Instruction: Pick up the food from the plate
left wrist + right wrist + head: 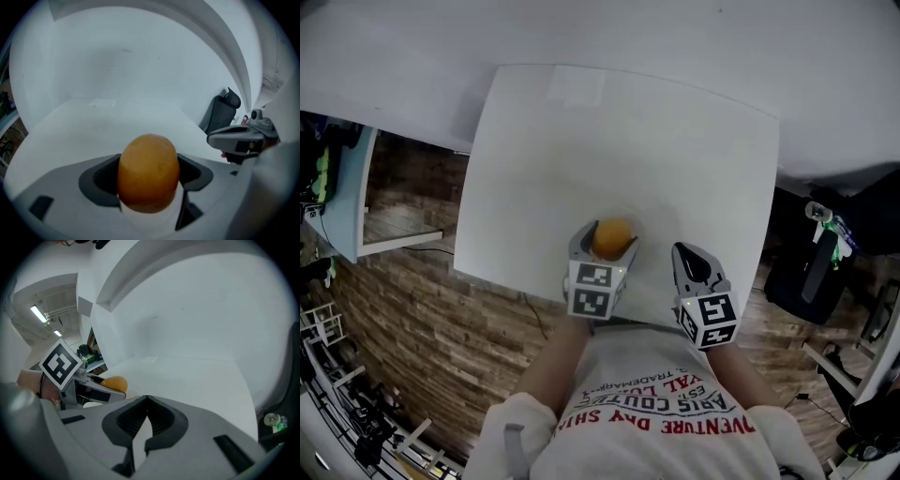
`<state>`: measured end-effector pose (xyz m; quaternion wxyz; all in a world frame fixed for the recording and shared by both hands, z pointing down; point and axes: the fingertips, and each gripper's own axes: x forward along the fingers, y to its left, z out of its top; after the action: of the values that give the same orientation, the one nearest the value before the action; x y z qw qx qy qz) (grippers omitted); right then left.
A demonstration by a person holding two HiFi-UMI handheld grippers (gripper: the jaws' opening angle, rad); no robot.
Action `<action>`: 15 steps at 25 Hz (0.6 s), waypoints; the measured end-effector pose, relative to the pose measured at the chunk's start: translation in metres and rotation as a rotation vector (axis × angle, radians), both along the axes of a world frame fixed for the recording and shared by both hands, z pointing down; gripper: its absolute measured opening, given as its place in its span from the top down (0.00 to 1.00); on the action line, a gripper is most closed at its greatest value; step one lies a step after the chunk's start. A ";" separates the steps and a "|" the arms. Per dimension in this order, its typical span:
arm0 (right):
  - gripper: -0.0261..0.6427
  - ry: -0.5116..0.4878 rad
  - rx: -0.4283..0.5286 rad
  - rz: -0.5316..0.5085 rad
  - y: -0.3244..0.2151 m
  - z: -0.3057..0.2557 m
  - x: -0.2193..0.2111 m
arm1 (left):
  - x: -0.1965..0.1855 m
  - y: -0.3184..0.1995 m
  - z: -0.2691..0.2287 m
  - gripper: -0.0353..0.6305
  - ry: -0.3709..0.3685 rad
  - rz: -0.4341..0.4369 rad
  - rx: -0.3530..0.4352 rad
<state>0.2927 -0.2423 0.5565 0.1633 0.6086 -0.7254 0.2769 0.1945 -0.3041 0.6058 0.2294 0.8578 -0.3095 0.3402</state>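
Note:
A rounded orange-yellow piece of food [612, 237] sits between the jaws of my left gripper [606, 246], near the front edge of the white table [581, 141]. In the left gripper view the food [148, 172] fills the gap and both dark pads [102, 180] press on its sides. A pale plate [630, 221] shows only faintly around it, white on white. My right gripper [692, 265] hangs just to the right of the food, apart from it. In its own view the right gripper [146, 401] is shut with its tips together and nothing between them.
A white wall rises behind the table. Brick-pattern floor [412, 309] lies to the left, and a dark chair [220, 112] stands off the table's right side. The person's shirt and arms fill the bottom of the head view.

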 end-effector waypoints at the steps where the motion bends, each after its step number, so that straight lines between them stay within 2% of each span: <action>1: 0.94 0.001 0.009 0.003 -0.001 -0.006 -0.001 | 0.000 -0.001 -0.009 0.41 0.009 0.000 0.016; 9: 0.94 0.041 0.141 0.058 -0.024 -0.065 -0.009 | 0.007 -0.019 -0.100 0.41 0.130 0.062 0.222; 15: 0.94 0.083 0.269 0.091 -0.036 -0.111 -0.014 | 0.002 -0.032 -0.167 0.41 0.290 0.057 0.323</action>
<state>0.2789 -0.2783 0.4459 0.0975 0.6682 -0.7203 0.1587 0.1967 -0.3357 0.4392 0.1212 0.9318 -0.2994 0.1655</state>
